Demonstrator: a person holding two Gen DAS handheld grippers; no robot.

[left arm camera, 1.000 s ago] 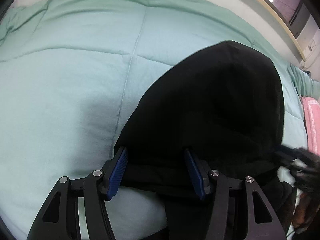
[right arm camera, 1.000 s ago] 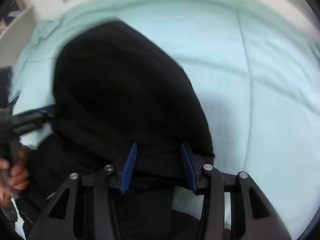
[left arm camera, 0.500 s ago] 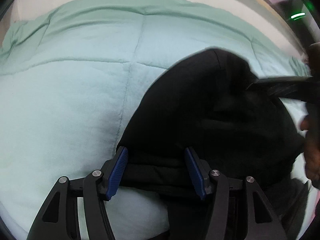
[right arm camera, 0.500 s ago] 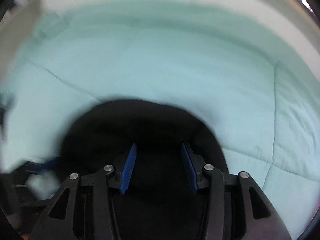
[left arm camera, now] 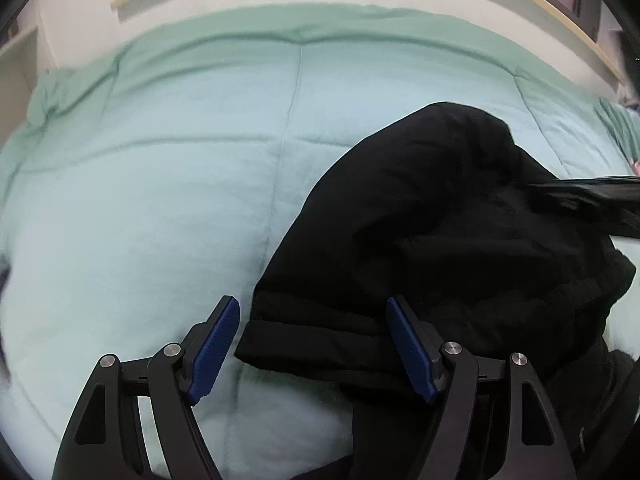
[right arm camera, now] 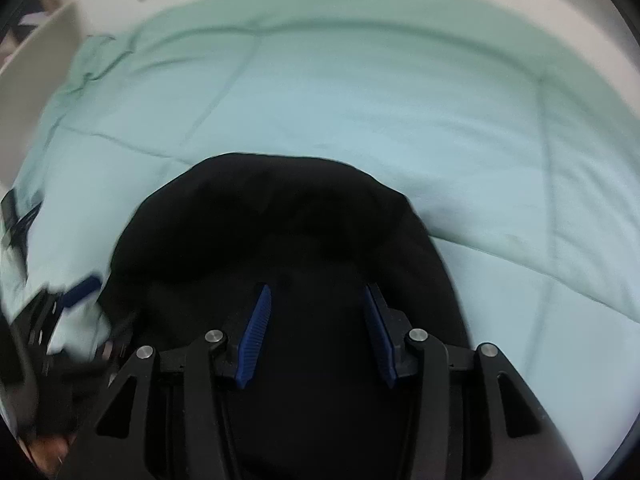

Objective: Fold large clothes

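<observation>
— Since the earlier frames the left claw (left arm camera: 312,344) has been spreading: its blue pads (left arm camera: 216,344) stood tight against the hem of the black garment (left arm camera: 440,220), and now the left pad stands clear of the cloth, with only the hem's corner lying between the jaws. So it is wide and gripping nothing.

— And the right claw (right arm camera: 316,332)?

— Narrower, with black cloth filling the space between its pads. Whether they actually pinch it I cannot tell; everything there is black on black and blurred. It has swung across, so the garment now sits square in front of it.

— Where is the garment?

— Bunched on the pale green quilt (left arm camera: 160,200) of the bed, towards the right in the left view.

— What might go wrong?

— If the right claw pulls while the left has let go, the fold could drag crooked or the heap could slump, since thick soft cloth slides easily on a quilt.
</observation>
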